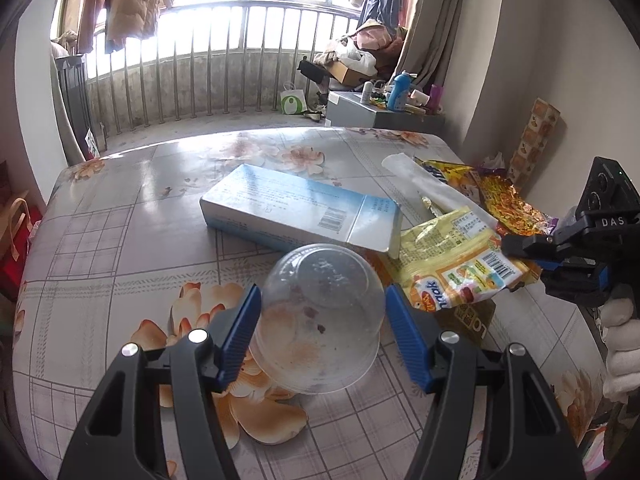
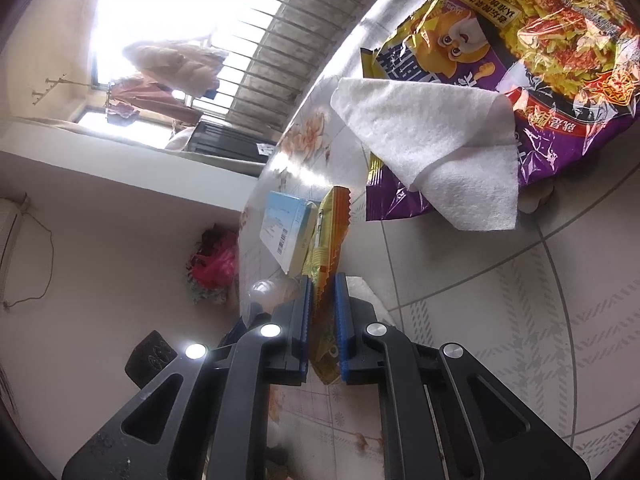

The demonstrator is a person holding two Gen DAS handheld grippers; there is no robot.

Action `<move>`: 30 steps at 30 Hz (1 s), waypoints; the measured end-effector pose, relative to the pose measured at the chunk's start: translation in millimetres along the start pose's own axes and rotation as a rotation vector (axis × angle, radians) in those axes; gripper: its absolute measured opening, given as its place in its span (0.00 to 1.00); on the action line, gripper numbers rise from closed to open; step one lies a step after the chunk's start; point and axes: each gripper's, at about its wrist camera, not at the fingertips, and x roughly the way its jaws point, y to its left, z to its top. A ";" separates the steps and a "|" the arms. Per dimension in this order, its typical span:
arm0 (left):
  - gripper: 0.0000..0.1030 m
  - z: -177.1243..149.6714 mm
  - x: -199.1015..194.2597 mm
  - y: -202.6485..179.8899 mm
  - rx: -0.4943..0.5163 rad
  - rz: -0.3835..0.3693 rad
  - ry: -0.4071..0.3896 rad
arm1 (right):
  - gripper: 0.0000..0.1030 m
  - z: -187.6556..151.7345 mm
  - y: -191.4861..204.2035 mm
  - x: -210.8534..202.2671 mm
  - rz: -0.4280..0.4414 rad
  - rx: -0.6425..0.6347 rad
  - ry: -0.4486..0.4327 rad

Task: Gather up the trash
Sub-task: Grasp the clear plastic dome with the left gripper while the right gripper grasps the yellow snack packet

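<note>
A: Where was the trash?

B: All on the table (image 1: 120,216) w/ the flowered cloth. Clear plastic cup (image 1: 320,316) lay on its side near the front edge, base pointing away from the camera. Behind it, abt the middle, a long blue-and-white box (image 1: 296,208) lay flat. Yellow snack wrapper (image 1: 460,256) just right of the cup, partly over a brown piece of card. Further back twd the right edge: purple noodle bag (image 2: 560,40) w/ a white tissue (image 2: 432,136) draped across it.

A: Left claw?

B: Left gripper (image 1: 322,316) stood apart, one blue pad each side of the cup. Left pad looked right at the cup wall, right pad had a small gap, so not clamped as far as I cd see.

A: And the right one?

B: Right gripper (image 2: 322,320) was nearly together, clamped on the yellow wrapper – right wrist view showed the foil pinched edge-on btwn the blue pads. In the left view it came in from the right edge of the table, biting the wrapper's right end, held by a hand in a white glove (image 1: 620,356).

A: Wrapper off the table?

B: Cdn't tell; the end away from the gripper still looked to lie on the card and the cloth
</note>
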 end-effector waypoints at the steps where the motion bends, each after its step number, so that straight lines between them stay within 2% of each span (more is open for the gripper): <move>1: 0.60 -1.1 -2.7 -0.4 0.003 0.000 -0.002 | 0.09 -1.2 0.4 -3.5 0.008 0.002 -0.002; 15: 0.60 -1.6 -45.2 -4.2 0.011 -0.030 -0.055 | 0.08 -18.1 -8.4 -26.4 0.069 0.033 -0.027; 24: 0.60 15.2 -71.7 -17.7 0.056 -0.076 -0.117 | 0.08 -31.5 -16.7 -60.7 0.128 0.070 -0.114; 30: 0.61 32.4 -81.9 -39.7 0.096 -0.111 -0.136 | 0.08 -34.8 -26.4 -93.8 0.181 0.088 -0.196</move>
